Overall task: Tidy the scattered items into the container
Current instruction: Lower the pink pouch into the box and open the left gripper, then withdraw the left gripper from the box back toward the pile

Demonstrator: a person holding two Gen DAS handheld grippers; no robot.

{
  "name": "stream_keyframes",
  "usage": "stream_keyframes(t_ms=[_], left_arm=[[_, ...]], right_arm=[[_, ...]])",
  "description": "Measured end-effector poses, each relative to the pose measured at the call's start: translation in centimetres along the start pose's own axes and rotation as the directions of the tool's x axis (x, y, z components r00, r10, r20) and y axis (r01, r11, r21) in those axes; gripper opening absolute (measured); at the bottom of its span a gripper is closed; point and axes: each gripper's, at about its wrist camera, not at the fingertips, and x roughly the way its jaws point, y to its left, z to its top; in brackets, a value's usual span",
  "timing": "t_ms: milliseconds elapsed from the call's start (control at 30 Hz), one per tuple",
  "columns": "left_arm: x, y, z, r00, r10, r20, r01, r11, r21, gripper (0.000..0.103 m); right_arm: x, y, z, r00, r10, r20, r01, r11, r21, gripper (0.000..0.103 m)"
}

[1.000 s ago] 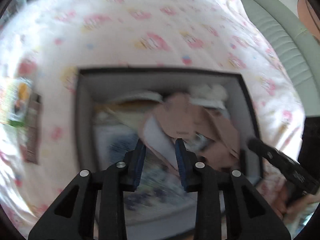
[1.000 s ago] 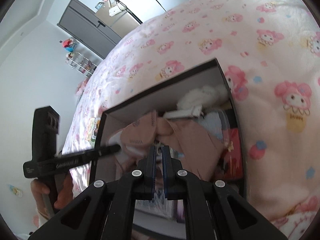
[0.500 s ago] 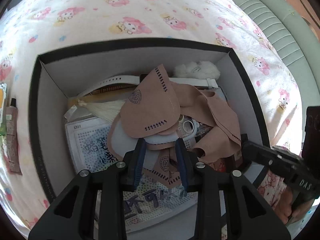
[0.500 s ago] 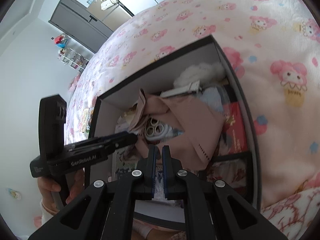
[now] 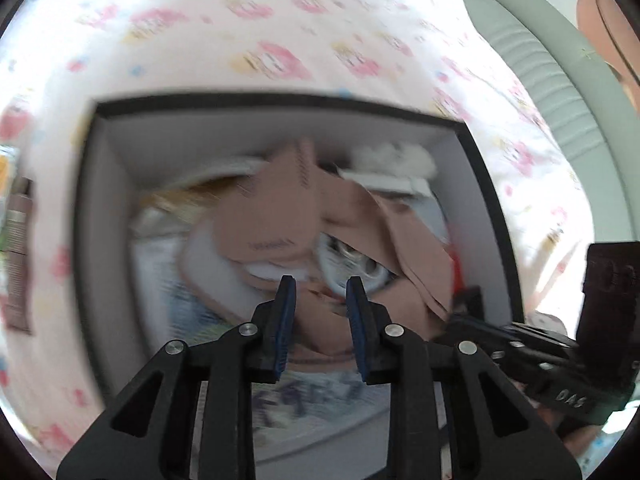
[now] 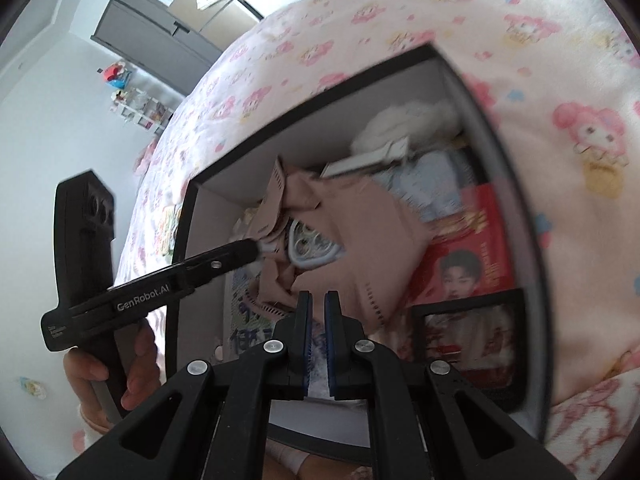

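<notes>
The container [image 6: 496, 152], a box with a black rim and pale grey inner walls, is set on the bed [image 5: 280, 32], whose cover is pink with a cartoon print. It is already crowded. A crumpled tan cloth [image 6: 360, 240] with dark stitched lines is heaped across the middle, and a pale blue holder with round rings [image 6: 310, 246] is lodged in its folds. A white fluffy item [image 6: 408, 120] is tucked into the far corner, with a white strip-like piece just in front of it. A red printed card [image 6: 472, 256] lies against the right wall, and a black-framed item [image 6: 468, 344] sits in the near right corner. Printed sheets with dark characters [image 5: 308, 392] are seen along the near edge.

The left claw [image 5: 321, 285] is held over the middle of the box, pointing steeply down; its blue-padded jaws are closing with a moderate gap, and the tan cloth is seen beyond the gap, though in this blurred view it cannot be told whether the pads touch it. From the right wrist view its tip [image 6: 250, 250] appears to reach the cloth's left side.

The right claw [image 6: 316, 300] is poised over the near part of the box, its jaws drawn together with nothing gripped.

Outside the box, near the bed's left edge, a brown tube and colourful packet [image 5: 16, 240] are left lying on the cover.
</notes>
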Motion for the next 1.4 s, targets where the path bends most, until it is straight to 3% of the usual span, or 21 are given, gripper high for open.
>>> stream_keyframes(t_ms=[67, 133, 200, 233, 300, 533, 633, 767, 933, 1033, 1167, 1400], left_arm=[[1.2, 0.3, -0.1, 0.999, -0.013, -0.049, 0.011, 1.0, -0.023, 0.025], [2.1, 1.4, -0.2, 0.996, 0.019, -0.083, -0.025, 0.997, -0.07, 0.024], [1.7, 2.1, -0.2, 0.997, 0.026, -0.077, -0.034, 0.994, -0.102, 0.023], [1.2, 2.4, -0.2, 0.994, 0.096, -0.06, -0.102, 0.989, -0.109, 0.023], [0.5, 2.4, -0.4, 0.988, 0.149, -0.03, -0.151, 0.984, -0.097, 0.023], [-0.4, 2.1, -1.1, 0.999, 0.039, -0.037, -0.043, 0.993, -0.114, 0.024], [-1.6, 1.4, -1.6, 0.999, 0.011, -0.035, -0.014, 0.997, -0.072, 0.025], [-1.7, 0.6, -1.9, 0.999, 0.008, -0.046, -0.009, 1.0, -0.022, 0.03], [0.6, 1.9, -1.1, 0.993, 0.032, -0.11, -0.038, 0.998, -0.05, 0.03], [0.2, 3.0, -0.6, 0.996, 0.023, -0.086, -0.031, 0.996, -0.088, 0.03], [-0.3, 3.5, 0.1, 0.997, 0.072, -0.041, -0.075, 0.993, -0.092, 0.03], [-1.8, 3.2, -0.6, 0.999, 0.043, -0.013, -0.044, 0.997, -0.069, 0.03]], right_arm=[[0.8, 0.3, -0.1, 1.0, 0.006, -0.025, -0.006, 1.0, -0.004, 0.004], [1.6, 0.5, -0.1, 0.999, 0.012, -0.046, -0.012, 1.0, -0.012, 0.004], [2.3, 0.8, 0.1, 0.997, 0.029, -0.068, -0.03, 0.999, -0.014, 0.004], [2.6, 1.0, 0.2, 0.997, 0.029, -0.074, -0.03, 0.999, -0.02, 0.004], [3.1, 1.6, 0.6, 0.997, 0.012, -0.078, -0.016, 0.999, -0.046, 0.004], [3.4, 3.0, 1.4, 0.999, -0.031, -0.045, 0.027, 0.995, -0.1, 0.004], [2.7, 2.9, 1.2, 0.998, -0.066, -0.021, 0.063, 0.992, -0.106, 0.004], [1.3, 2.2, 0.8, 0.998, -0.071, 0.002, 0.07, 0.994, -0.088, 0.004], [2.4, 1.2, 0.5, 0.998, -0.034, -0.062, 0.031, 0.998, -0.05, 0.004], [3.2, 1.4, 0.4, 0.996, -0.011, -0.088, 0.007, 0.999, -0.048, 0.004], [4.5, 1.7, 0.7, 0.994, -0.005, -0.107, -0.001, 0.998, -0.061, 0.004], [3.7, 1.5, 1.0, 0.995, -0.089, -0.042, 0.086, 0.994, -0.071, 0.004]])
